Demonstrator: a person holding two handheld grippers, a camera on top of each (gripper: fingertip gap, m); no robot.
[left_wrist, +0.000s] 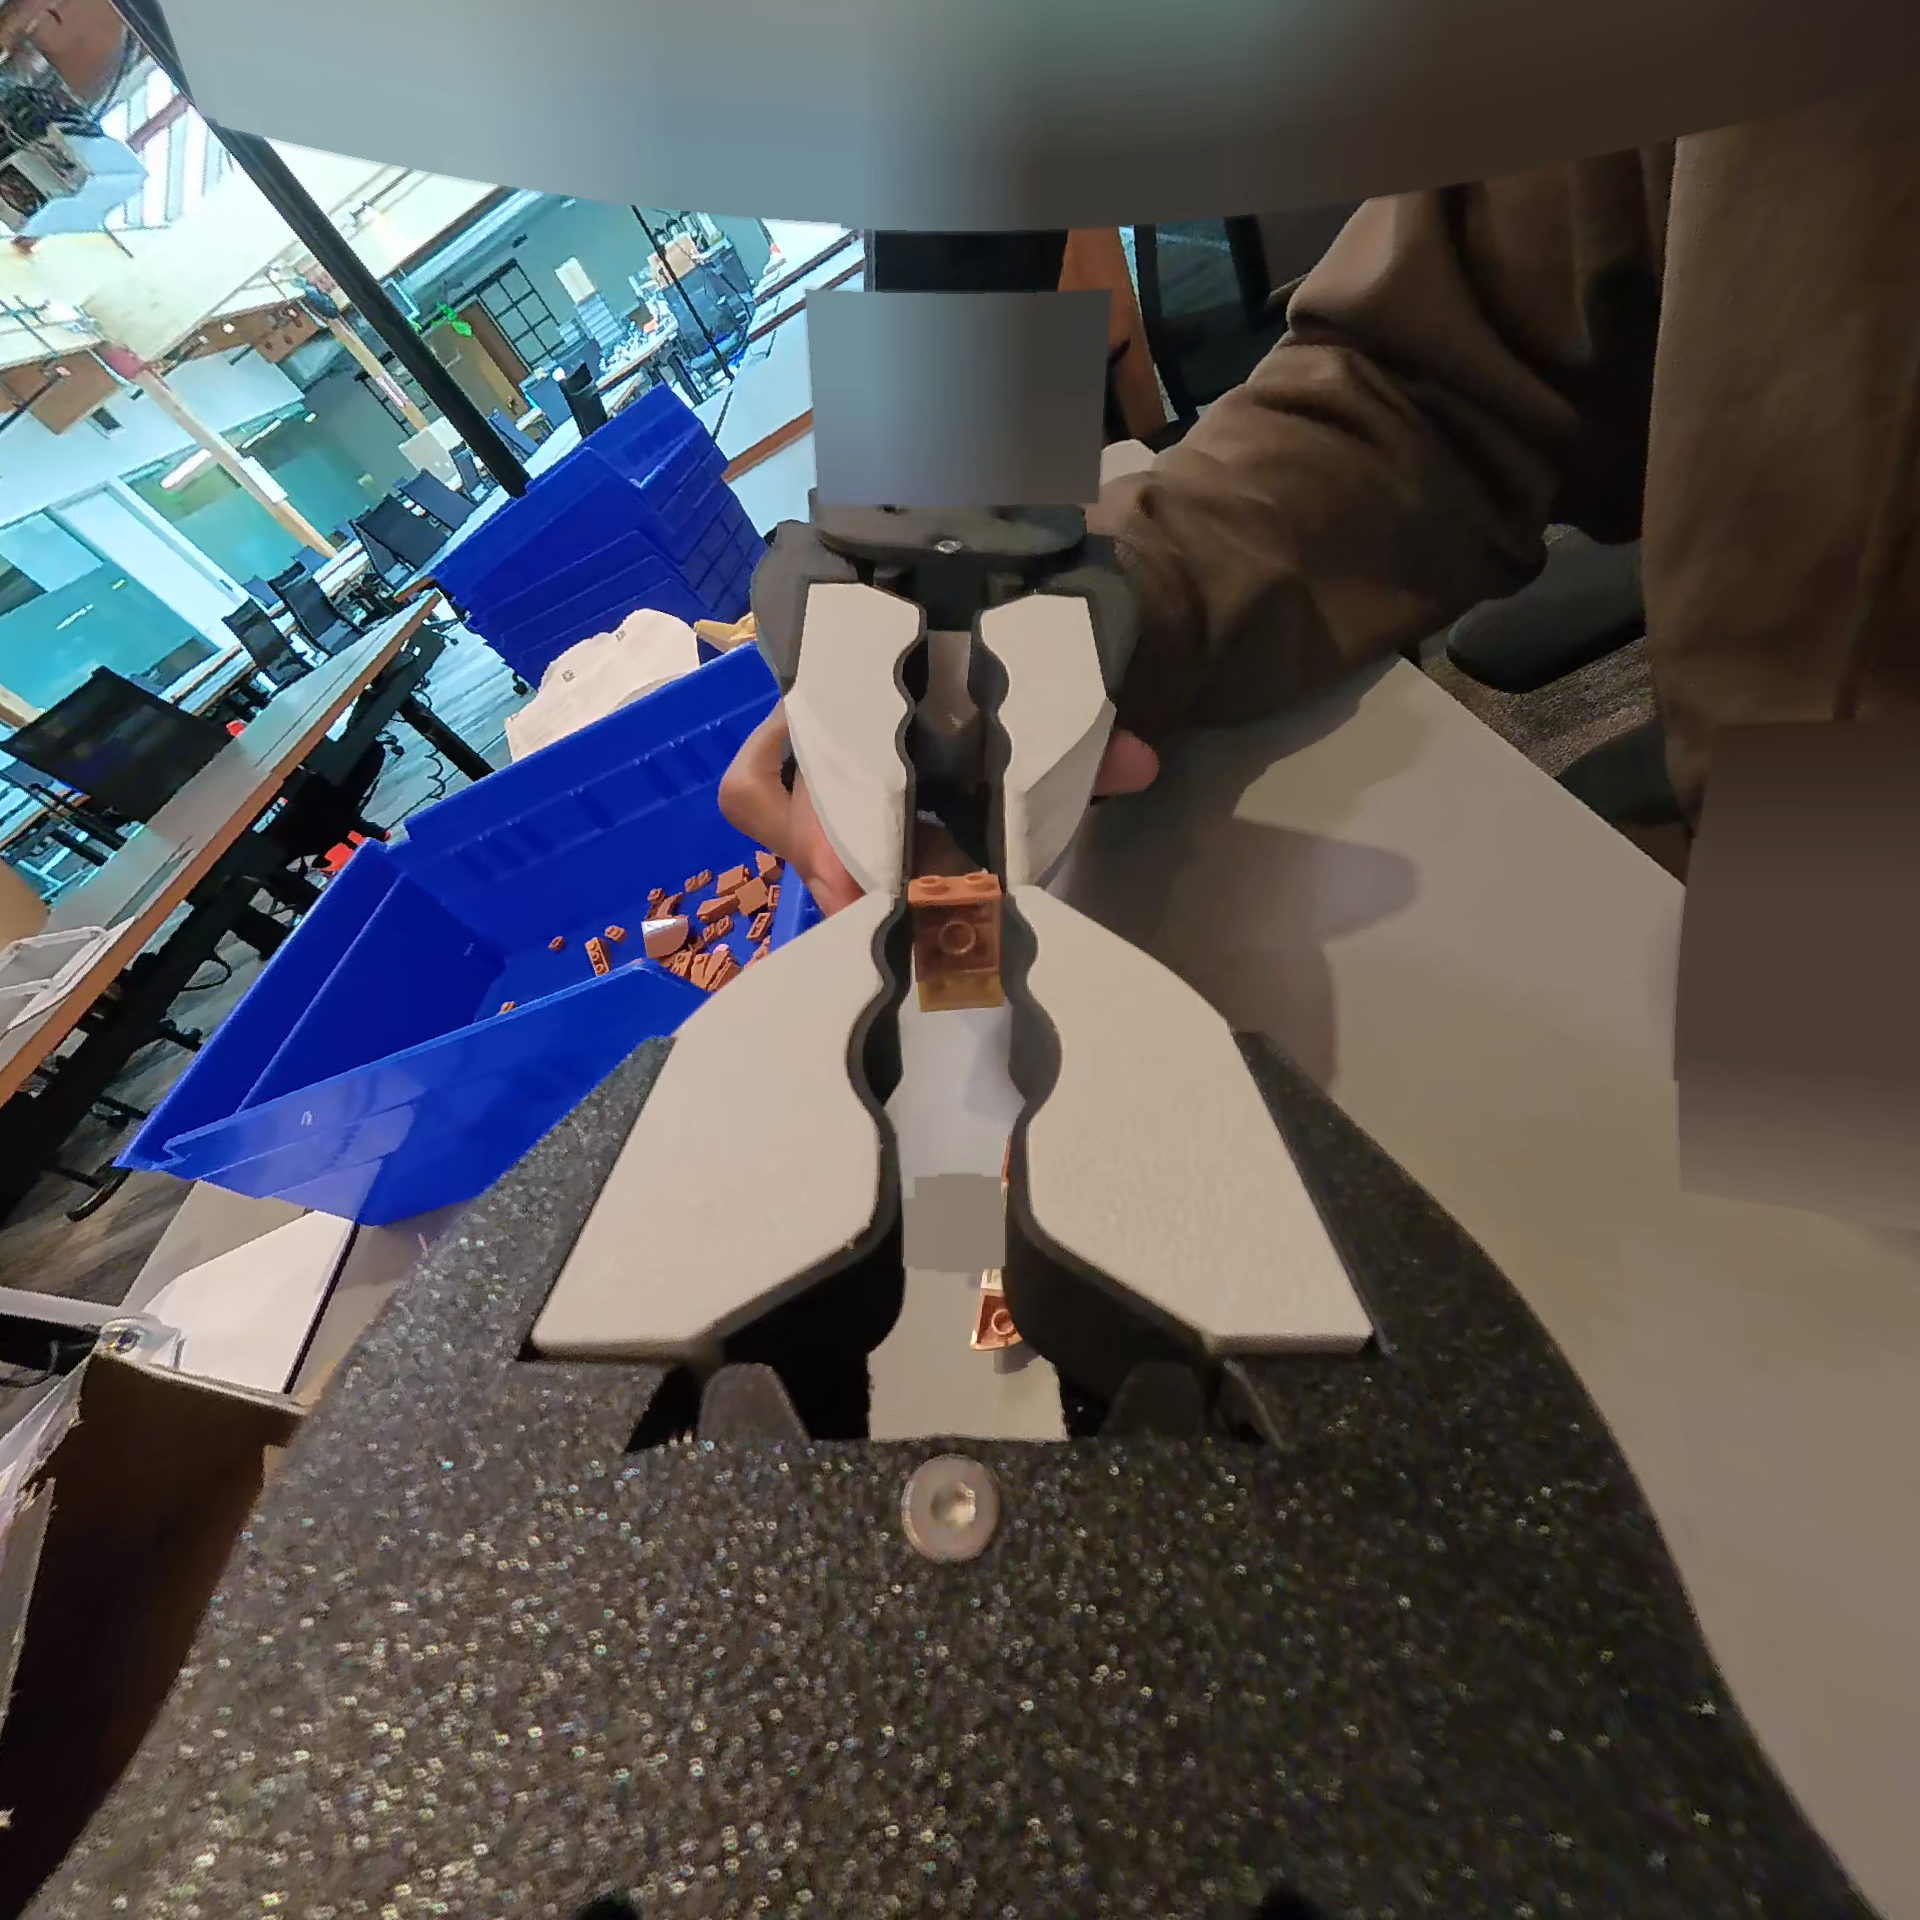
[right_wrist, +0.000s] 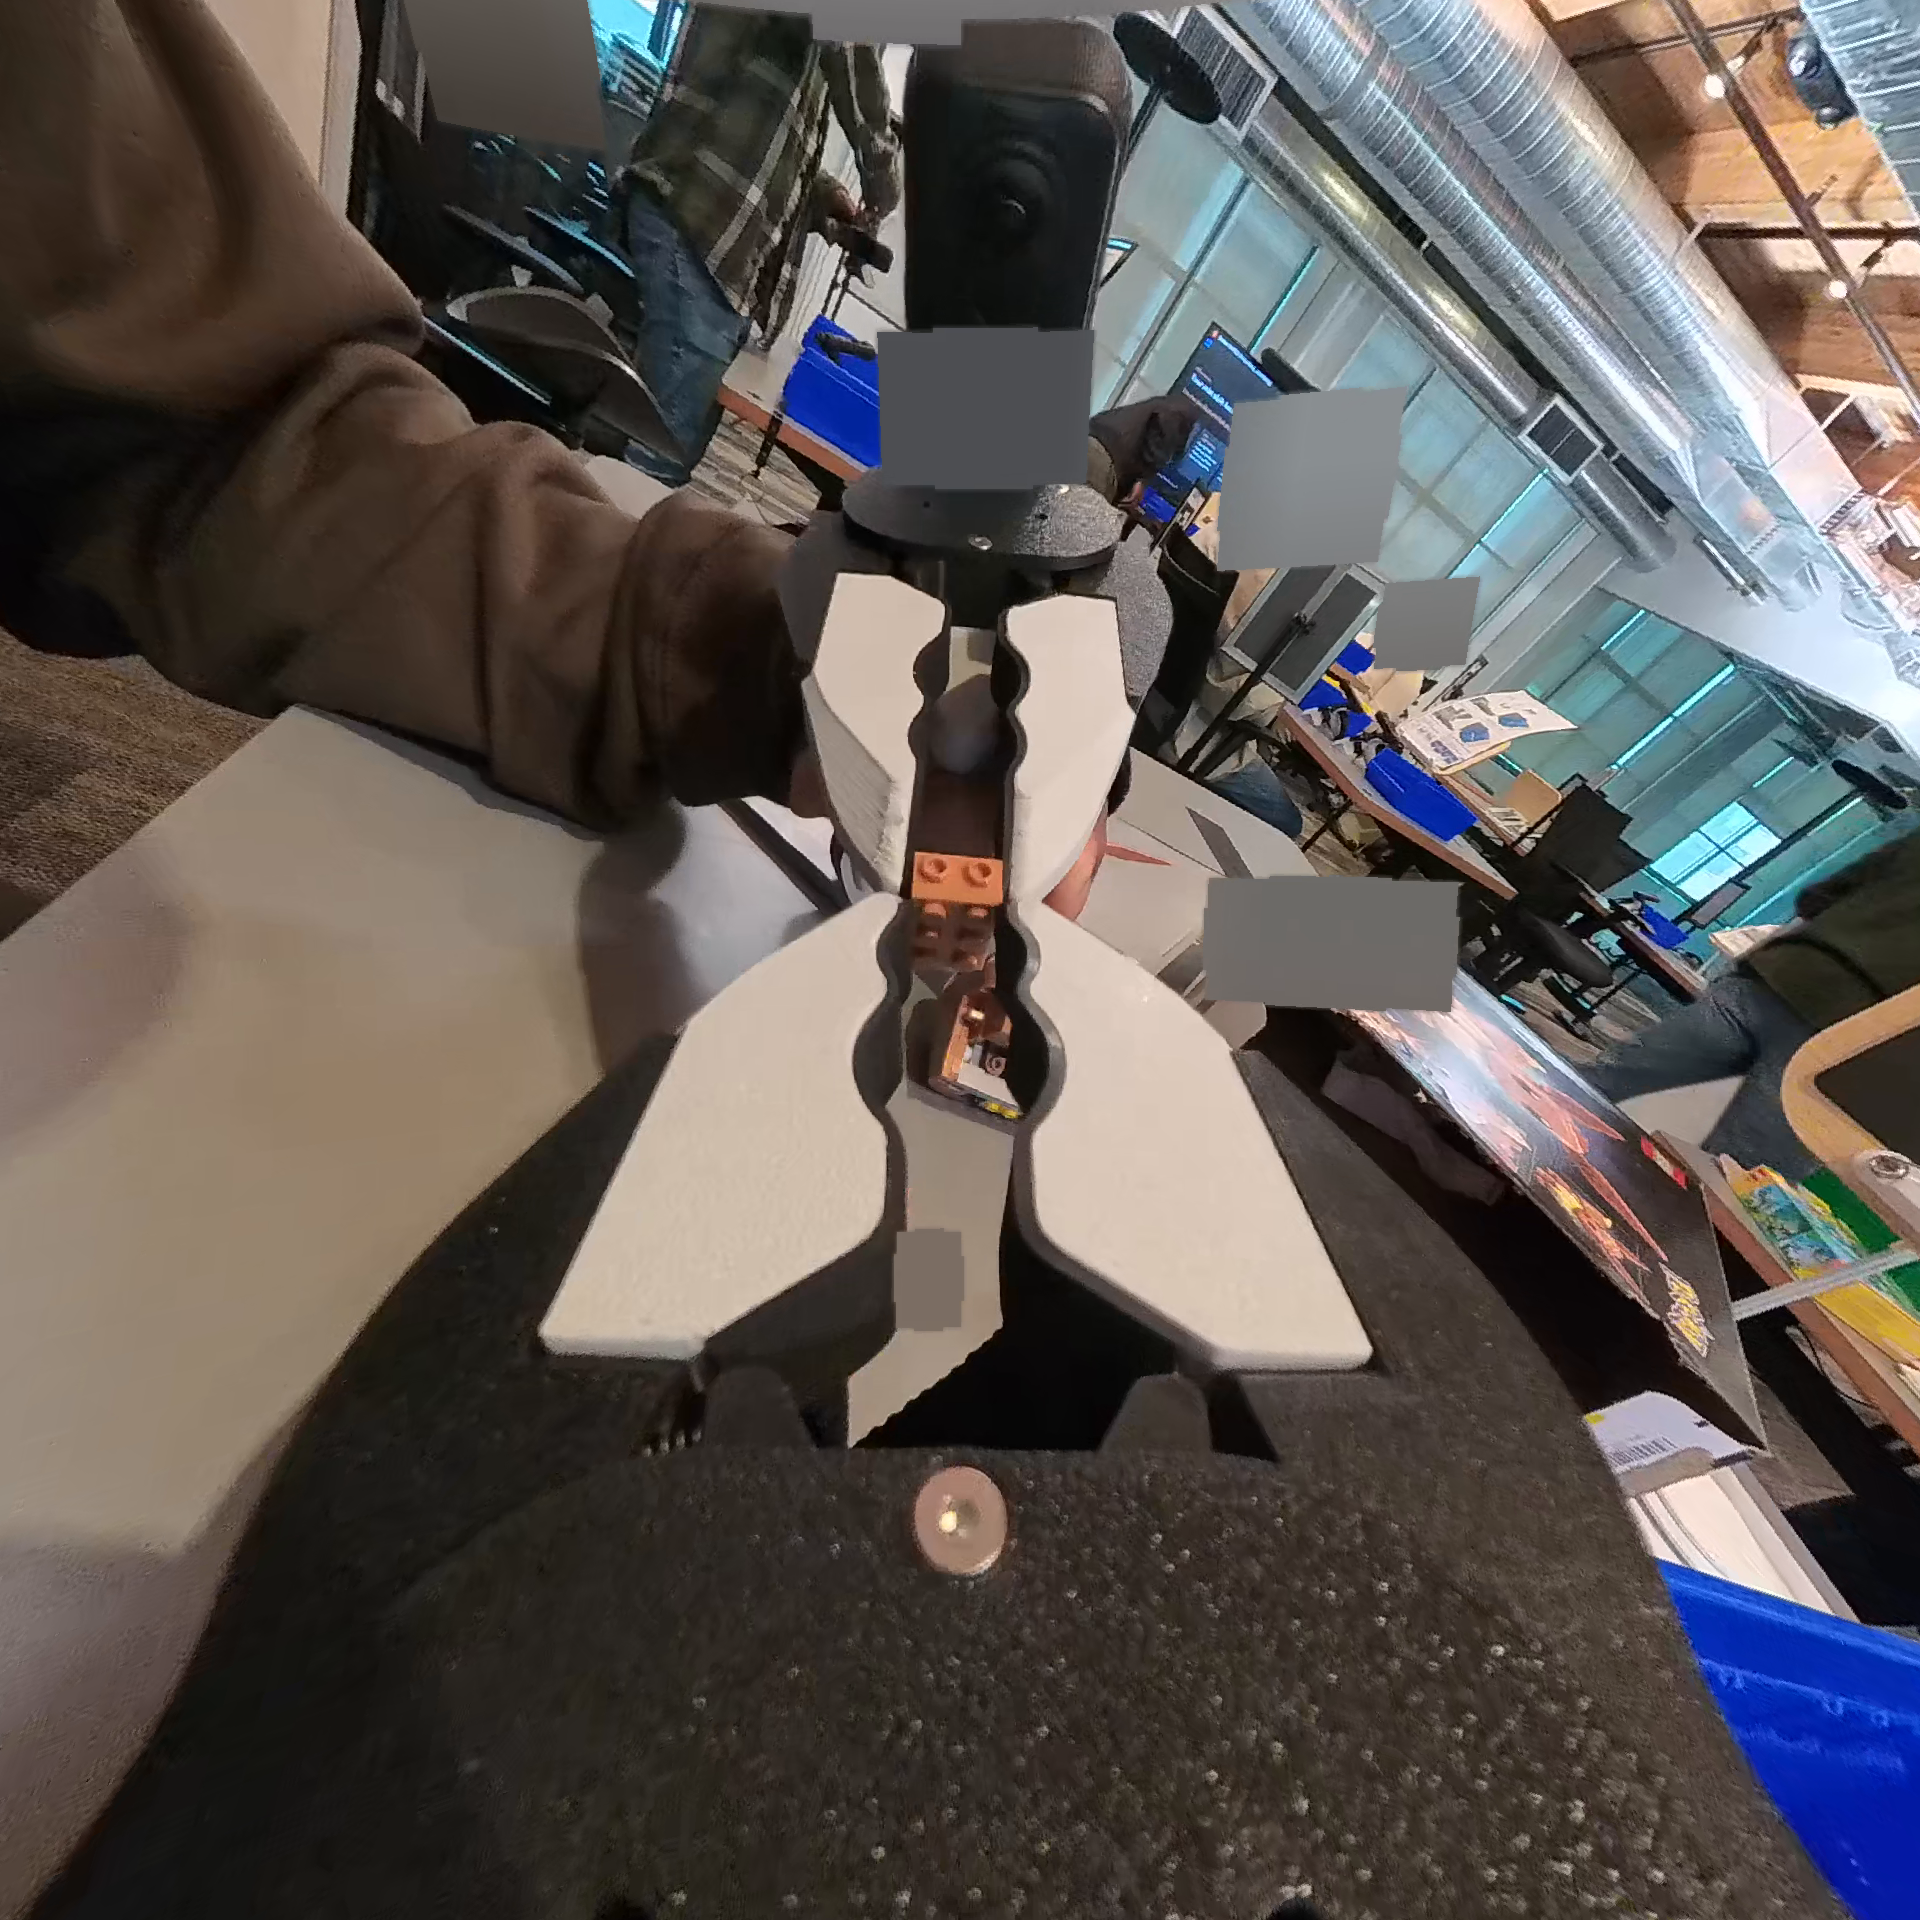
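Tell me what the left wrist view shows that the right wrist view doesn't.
Left wrist view only: an open blue plastic bin with loose small brown bricks, and a stack of blue bins behind it.

Right wrist view only: a dark printed box lying flat, and a distant monitor.

Both: the two grey-fingered grippers tip to tip over the white table, pinching joined small brown bricks.

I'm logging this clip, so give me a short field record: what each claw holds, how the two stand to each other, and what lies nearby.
left claw: shut on small brown plastic studded brick
right claw: shut on brown studded brick assembly
relation: claws face each other tip to tip above the table, bricks meeting between them
surface: pale grey table
nearby: blue plastic bin holding loose brown pieces, beside the left claw
also: dark printed box on the table
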